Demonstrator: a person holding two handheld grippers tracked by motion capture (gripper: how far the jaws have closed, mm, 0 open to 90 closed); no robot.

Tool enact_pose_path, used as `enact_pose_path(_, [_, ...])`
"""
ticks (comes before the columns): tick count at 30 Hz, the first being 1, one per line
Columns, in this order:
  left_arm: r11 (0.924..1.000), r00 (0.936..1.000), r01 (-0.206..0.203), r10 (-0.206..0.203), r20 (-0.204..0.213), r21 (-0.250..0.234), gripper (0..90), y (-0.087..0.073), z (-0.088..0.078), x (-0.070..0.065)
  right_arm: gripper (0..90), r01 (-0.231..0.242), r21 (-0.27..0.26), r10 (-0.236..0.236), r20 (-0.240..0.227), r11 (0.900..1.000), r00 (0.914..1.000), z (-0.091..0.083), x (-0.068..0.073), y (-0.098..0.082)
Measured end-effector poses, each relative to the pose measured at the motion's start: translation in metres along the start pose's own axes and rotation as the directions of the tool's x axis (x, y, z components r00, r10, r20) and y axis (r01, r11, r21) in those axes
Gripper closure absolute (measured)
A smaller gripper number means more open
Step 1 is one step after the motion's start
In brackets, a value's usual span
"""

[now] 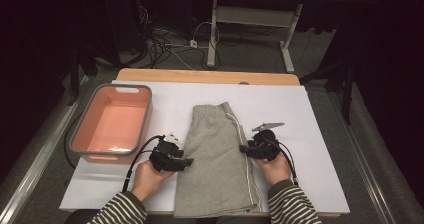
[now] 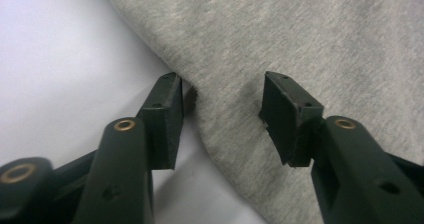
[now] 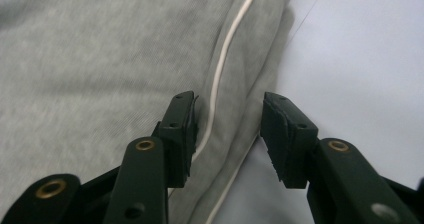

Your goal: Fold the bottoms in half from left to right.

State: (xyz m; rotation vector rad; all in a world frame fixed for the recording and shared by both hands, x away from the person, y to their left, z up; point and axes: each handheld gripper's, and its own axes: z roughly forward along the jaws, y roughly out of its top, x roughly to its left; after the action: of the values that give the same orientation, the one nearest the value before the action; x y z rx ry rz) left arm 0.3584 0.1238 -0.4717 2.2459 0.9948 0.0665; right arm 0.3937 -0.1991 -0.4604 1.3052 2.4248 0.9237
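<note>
My left hand-held gripper (image 2: pixel 222 111) has its jaws spread, pinching nothing. They straddle the left edge of the grey shorts (image 2: pixel 310 49): one pad hangs over bare white sheet (image 2: pixel 55 59), the other over the cloth, and the hem runs slantwise between them. Whether the pads touch the fabric I cannot tell. In the high view this left hand-held gripper (image 1: pixel 186 161) lies low at the shorts' left side, about halfway along their length, with my left hand (image 1: pixel 149 178) behind it and its cable looping off to the left.

My right hand-held gripper (image 3: pixel 227 129) is spread too and grips nothing. Its jaws stand over the right edge of the shorts (image 3: pixel 100 59), where a white stripe (image 3: pixel 225 49) runs along the side; the stripe passes just beside one pad, while the other pad sits over the border between cloth and sheet (image 3: pixel 360 49). From above, the right hand-held gripper (image 1: pixel 243 147) points inward at the shorts' right edge, my right hand (image 1: pixel 274 168) behind it, the grey plate on top.

The shorts (image 1: pixel 217 159) lie flat in the middle of the sheet on the bench (image 1: pixel 210 76), waistband away from me, legs toward me, between my two hands. A pink tub (image 1: pixel 145 116) with a grey rim sits at the left of the sheet, near my left hand and apart from the shorts.
</note>
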Motion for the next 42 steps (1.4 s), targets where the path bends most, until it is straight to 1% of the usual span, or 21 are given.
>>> enact_pose_path(3, [1.0000,1.0000,-0.007,0.007,0.003,-0.003,58.3,0.000,0.001,-0.001,58.9,0.002,0.003,-0.002,-0.018,1.000,0.9998,-0.005,0.004,-0.010])
enact_pose_path(4, [1.0000,1.0000,-0.005,0.005,0.008,-0.003,64.2,0.001,0.002,-0.001,64.7,0.003,0.009,-0.003,-0.033,1.000,0.9994,-0.006,0.006,-0.014])
enact_pose_path(5, [1.0000,0.9999,-0.003,0.003,0.014,-0.004,67.7,0.001,0.002,0.000,67.1,0.002,0.009,-0.002,-0.041,1.000,0.9992,-0.007,0.007,-0.015])
enact_pose_path(6, [1.0000,0.9998,-0.002,0.002,0.017,-0.003,71.4,0.001,0.002,0.001,69.3,0.007,0.011,-0.006,-0.040,1.000,0.9992,-0.008,0.009,-0.016])
enact_pose_path(7, [1.0000,0.9996,0.000,0.000,0.030,0.005,74.6,0.002,0.003,0.002,70.7,0.014,0.013,-0.013,-0.038,1.000,0.9992,-0.008,0.011,-0.016])
enact_pose_path(8, [1.0000,0.9996,0.000,0.000,0.030,0.005,77.7,0.002,0.003,0.002,70.7,0.014,0.013,-0.013,-0.038,1.000,0.9992,-0.008,0.011,-0.016])
enact_pose_path(9, [0.9998,0.9994,-0.007,0.007,0.033,0.018,79.8,0.004,0.003,0.002,72.7,0.016,0.014,-0.016,-0.036,1.000,0.9992,-0.008,0.012,-0.016])
enact_pose_path(10, [0.9998,0.9994,-0.007,0.007,0.033,0.018,80.9,0.004,0.003,0.002,72.7,0.016,0.014,-0.016,-0.036,1.000,0.9992,-0.008,0.012,-0.016])
enact_pose_path(11, [0.9988,0.9992,-0.035,0.035,0.021,0.033,81.7,0.005,0.001,0.000,73.5,0.019,0.013,-0.019,-0.035,1.000,0.9992,-0.008,0.013,-0.016])
enact_pose_path(15, [0.9985,0.9991,-0.035,0.034,0.026,0.042,82.8,0.005,-0.002,0.002,73.8,0.028,0.009,-0.028,-0.034,1.000,0.9990,-0.008,0.014,-0.016])
enact_pose_path(16, [0.9988,0.9993,-0.027,0.026,0.028,0.042,82.9,0.005,-0.003,0.003,73.8,0.033,0.009,-0.033,-0.037,0.999,0.9988,-0.009,0.016,-0.016])
enact_pose_path(23, [0.9988,0.9993,-0.022,0.020,0.030,0.044,82.8,0.001,-0.010,0.004,73.7,0.054,0.006,-0.054,-0.048,0.999,0.9974,-0.010,0.023,-0.017])
enact_pose_path(28, [0.9990,0.9990,-0.005,0.003,0.044,0.044,82.6,-0.004,-0.014,0.007,73.5,0.060,0.011,-0.059,-0.069,0.998,0.9959,-0.011,0.029,-0.019])
enact_pose_path(33, [0.9989,0.9988,-0.002,-0.001,0.048,0.047,81.9,-0.006,-0.014,0.008,72.7,0.057,0.008,-0.056,-0.075,0.998,0.9956,-0.011,0.030,-0.020])
enact_pose_path(34, [0.9989,0.9991,-0.003,0.001,0.042,0.047,77.3,-0.007,-0.014,0.008,70.0,0.054,0.003,-0.054,-0.078,0.999,0.9955,-0.011,0.029,-0.020])
enact_pose_path(35, [0.9990,0.9993,-0.001,0.000,0.038,0.046,77.3,-0.007,-0.014,0.009,70.0,0.054,0.003,-0.054,-0.078,0.999,0.9955,-0.011,0.029,-0.020])
enact_pose_path(36, [0.9990,0.9997,0.000,-0.001,0.026,0.044,73.6,-0.007,-0.014,0.009,68.7,0.052,0.003,-0.052,-0.080,0.999,0.9954,-0.012,0.028,-0.020])
enact_pose_path(37, [0.9994,1.0000,-0.007,0.007,0.004,0.033,62.3,-0.007,-0.015,0.008,67.0,0.051,-0.011,-0.052,-0.080,0.999,0.9954,-0.014,0.027,-0.020])
enact_pose_path(38, [0.9997,1.0000,-0.007,0.007,0.001,0.022,62.3,-0.007,-0.016,0.008,65.2,0.051,-0.011,-0.052,-0.080,0.999,0.9954,-0.014,0.027,-0.020])
enact_pose_path(41, [0.9998,1.0000,0.003,-0.003,-0.001,-0.019,53.8,-0.007,-0.021,0.008,61.7,0.060,-0.041,-0.063,-0.072,0.997,0.9954,-0.019,0.028,-0.019])
enact_pose_path(42, [0.9998,1.0000,0.003,-0.003,-0.001,-0.019,53.6,-0.007,-0.021,0.008,61.7,0.060,-0.041,-0.063,-0.072,0.997,0.9954,-0.019,0.028,-0.019])
